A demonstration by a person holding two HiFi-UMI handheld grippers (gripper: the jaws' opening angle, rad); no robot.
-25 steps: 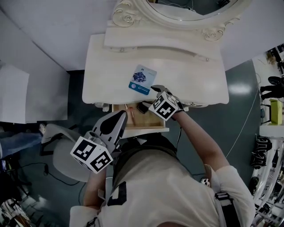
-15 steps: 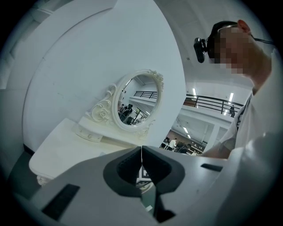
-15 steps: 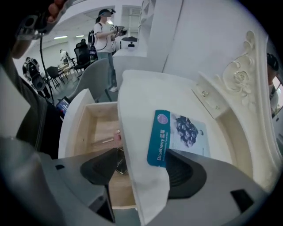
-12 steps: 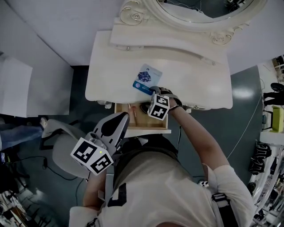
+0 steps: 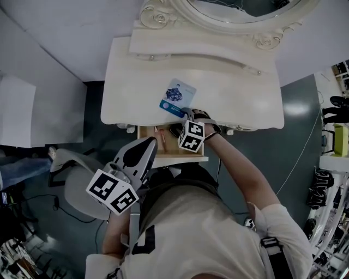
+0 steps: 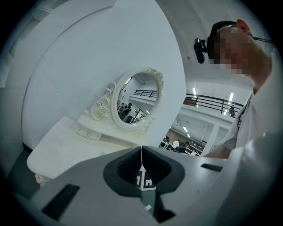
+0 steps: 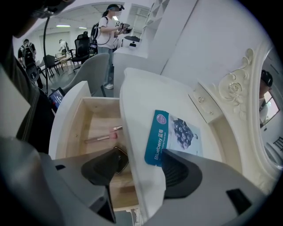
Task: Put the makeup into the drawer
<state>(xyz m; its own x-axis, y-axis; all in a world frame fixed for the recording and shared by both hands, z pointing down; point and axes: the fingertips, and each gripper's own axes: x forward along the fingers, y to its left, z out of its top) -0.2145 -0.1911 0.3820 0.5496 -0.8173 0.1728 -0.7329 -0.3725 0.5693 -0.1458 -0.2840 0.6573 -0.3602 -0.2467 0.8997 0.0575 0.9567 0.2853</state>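
Observation:
A blue-and-white blueberry sachet (image 5: pixel 177 97) (image 7: pixel 174 137) lies near the front edge of the white vanity table (image 5: pixel 136 76). Below that edge the wooden drawer (image 5: pixel 163 154) (image 7: pixel 84 119) stands pulled out, with a pink brush (image 7: pixel 101 137) and a black compact (image 7: pixel 118 160) (image 5: pixel 174 129) lying in it. My right gripper (image 5: pixel 184 120) (image 7: pixel 141 172) is open and straddles the table's front edge: one jaw hangs over the drawer by the compact, the other rests at the sachet's near end. My left gripper (image 5: pixel 142 151) (image 6: pixel 141 165) is shut and empty, held by my waist.
An ornate oval mirror (image 5: pixel 234 11) (image 6: pixel 132 99) stands at the back of the table. A grey chair (image 5: pixel 82 185) sits to my lower left. A person (image 7: pixel 110 26) stands far off, with office chairs nearby.
My right gripper has shifted a little left and rolled, so its cube now faces up over the drawer's right side. The left gripper has stayed put.

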